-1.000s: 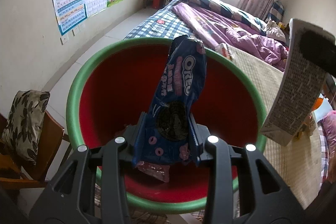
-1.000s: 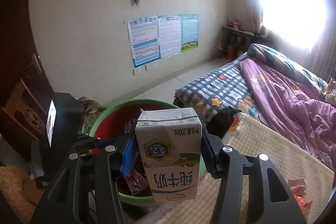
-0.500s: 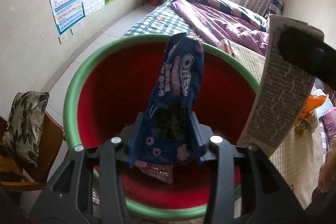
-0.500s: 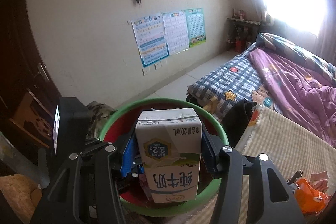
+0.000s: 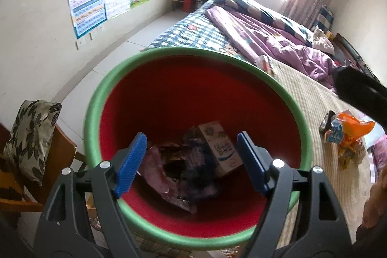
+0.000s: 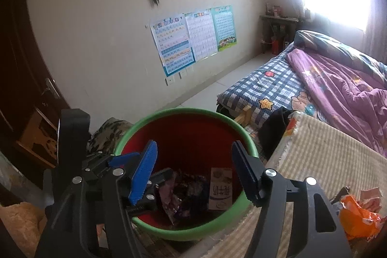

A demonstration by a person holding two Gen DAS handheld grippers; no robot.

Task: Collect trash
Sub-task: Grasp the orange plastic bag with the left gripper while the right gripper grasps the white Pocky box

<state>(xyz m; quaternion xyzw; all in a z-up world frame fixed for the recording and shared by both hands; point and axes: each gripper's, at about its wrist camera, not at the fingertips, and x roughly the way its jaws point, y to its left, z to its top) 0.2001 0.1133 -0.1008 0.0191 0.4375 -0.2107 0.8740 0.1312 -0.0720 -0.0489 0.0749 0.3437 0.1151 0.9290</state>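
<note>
A bin with a red inside and a green rim (image 5: 183,51) fills the left wrist view. On its bottom lie a milk carton (image 5: 223,149) and a blue Oreo packet (image 5: 196,161) among other wrappers. My left gripper (image 5: 192,157) hangs over the bin, its jaws opening with nothing between them. In the right wrist view my right gripper (image 6: 194,168) is also above the bin rim (image 6: 183,110), jaws opening and empty. The milk carton (image 6: 220,187) lies below it beside the wrappers (image 6: 186,190). Orange snack wrappers (image 5: 348,132) lie on the woven mat to the right.
The bin stands against the edge of a bed covered by a woven mat (image 6: 326,161) and a purple quilt (image 5: 266,40). A wooden chair with a leaf-print cushion (image 5: 31,132) is at the left. A dark door (image 6: 14,64) stands far left.
Both grippers have let go. The Oreo packet left the left jaws and the milk carton left the right jaws, and both now lie in the bin.
</note>
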